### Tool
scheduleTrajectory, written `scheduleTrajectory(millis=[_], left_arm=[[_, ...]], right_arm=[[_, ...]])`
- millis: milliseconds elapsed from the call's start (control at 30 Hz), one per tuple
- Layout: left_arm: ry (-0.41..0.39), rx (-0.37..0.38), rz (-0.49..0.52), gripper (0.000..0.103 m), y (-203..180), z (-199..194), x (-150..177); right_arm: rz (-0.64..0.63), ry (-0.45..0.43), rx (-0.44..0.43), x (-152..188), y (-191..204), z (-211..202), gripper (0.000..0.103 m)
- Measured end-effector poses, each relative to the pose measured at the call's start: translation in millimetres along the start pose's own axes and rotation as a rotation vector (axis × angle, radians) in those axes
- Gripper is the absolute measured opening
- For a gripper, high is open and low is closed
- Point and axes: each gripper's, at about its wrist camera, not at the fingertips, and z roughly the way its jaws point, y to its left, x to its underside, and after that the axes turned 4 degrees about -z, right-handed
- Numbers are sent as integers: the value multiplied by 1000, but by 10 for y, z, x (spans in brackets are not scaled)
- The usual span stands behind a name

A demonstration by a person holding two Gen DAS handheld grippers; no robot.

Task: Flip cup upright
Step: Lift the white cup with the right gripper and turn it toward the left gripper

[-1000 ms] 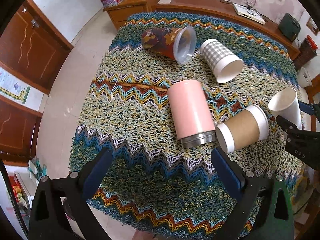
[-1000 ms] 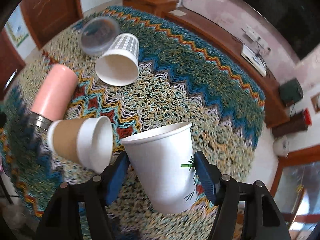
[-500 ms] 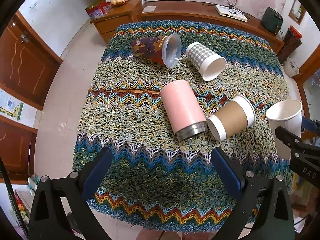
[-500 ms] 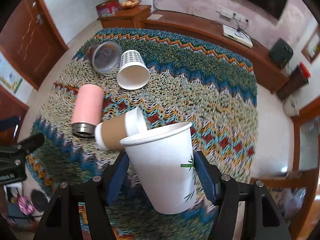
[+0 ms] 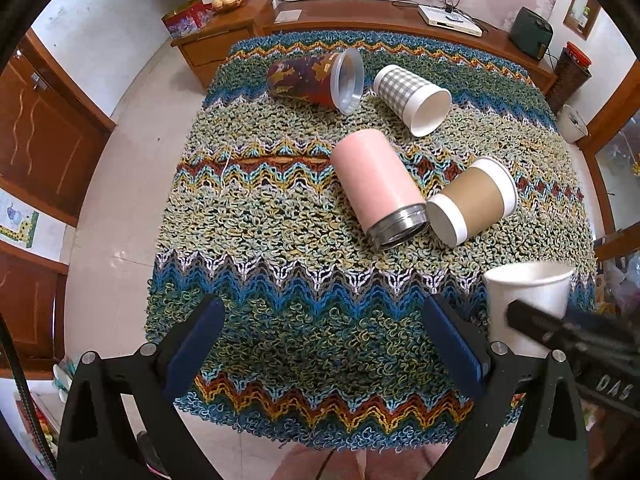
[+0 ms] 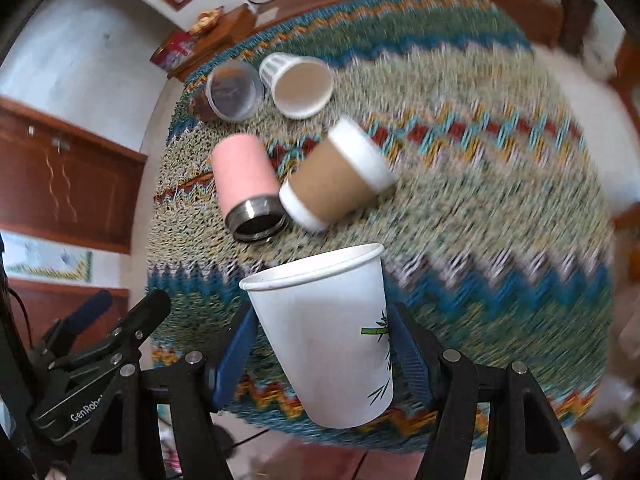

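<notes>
My right gripper is shut on a white paper cup with a green bamboo print, held mouth up above the near edge of the table. The cup also shows in the left wrist view at the lower right, with the right gripper's body in front of it. My left gripper is open and empty above the table's near edge. A pink steel tumbler, a brown sleeved paper cup, a checked paper cup and a patterned plastic cup all lie on their sides.
The table wears a zigzag knitted cloth. A wooden sideboard runs behind the table, with a tin and a fruit bowl on a low cabinet. Wooden doors stand at the left. The left gripper's body shows in the right wrist view.
My right gripper has carried the white cup back towards the table's near edge and left, keeping it mouth up. My left gripper has pulled back and risen, staying open.
</notes>
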Motion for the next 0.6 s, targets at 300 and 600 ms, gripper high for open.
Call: scheduleTrajectory(millis=[300, 600], left_arm=[[27, 35, 19, 99, 103, 134, 89], [109, 161, 121, 99, 10, 387, 349]], right_arm=[[209, -48, -75, 189, -150, 398, 68], [278, -72, -117, 346, -136, 677, 68]])
